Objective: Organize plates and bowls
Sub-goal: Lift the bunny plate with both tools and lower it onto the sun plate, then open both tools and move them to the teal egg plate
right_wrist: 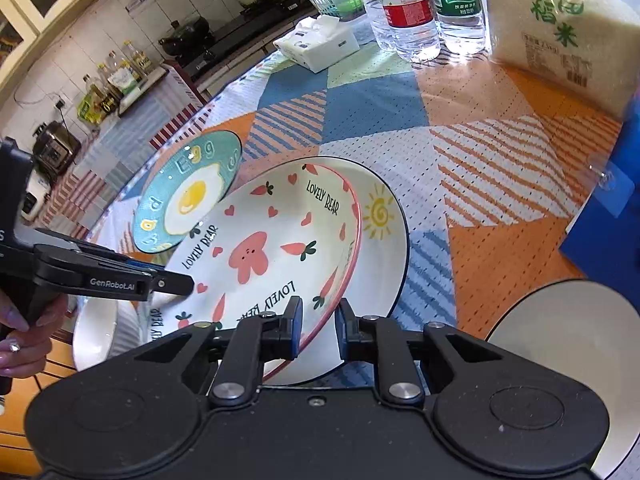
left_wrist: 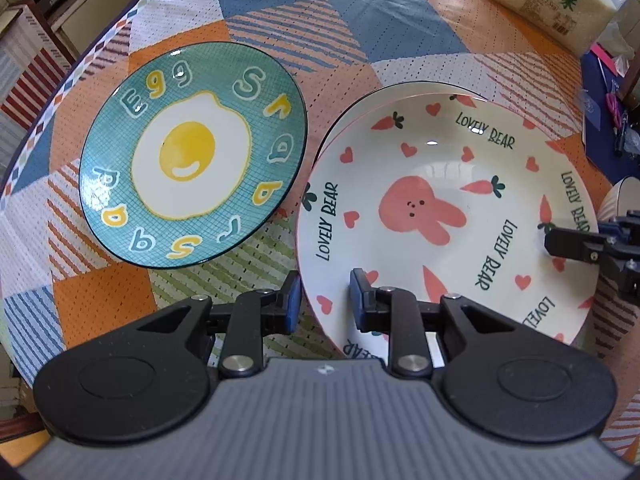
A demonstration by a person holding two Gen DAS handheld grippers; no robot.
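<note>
A white "Lovely Bear" plate [left_wrist: 440, 200] with a pink rabbit rests tilted on a white plate with a sun drawing [right_wrist: 380, 216]. My left gripper [left_wrist: 325, 300] is open, its fingers straddling the bear plate's near rim. My right gripper [right_wrist: 319, 328] is also open, its fingers on either side of the bear plate's rim; it shows in the left wrist view [left_wrist: 560, 244] at the plate's right edge. A teal egg plate [left_wrist: 192, 160] lies flat to the left, apart from both grippers. A white bowl [right_wrist: 568, 336] sits at the right.
The table has a patchwork cloth [left_wrist: 360, 52]. At the far edge stand water bottles [right_wrist: 404, 12], a tissue pack [right_wrist: 320, 44] and a bag of rice [right_wrist: 560, 28]. A blue box [right_wrist: 612, 208] is at the right. Another white dish [right_wrist: 96, 336] lies under the left gripper.
</note>
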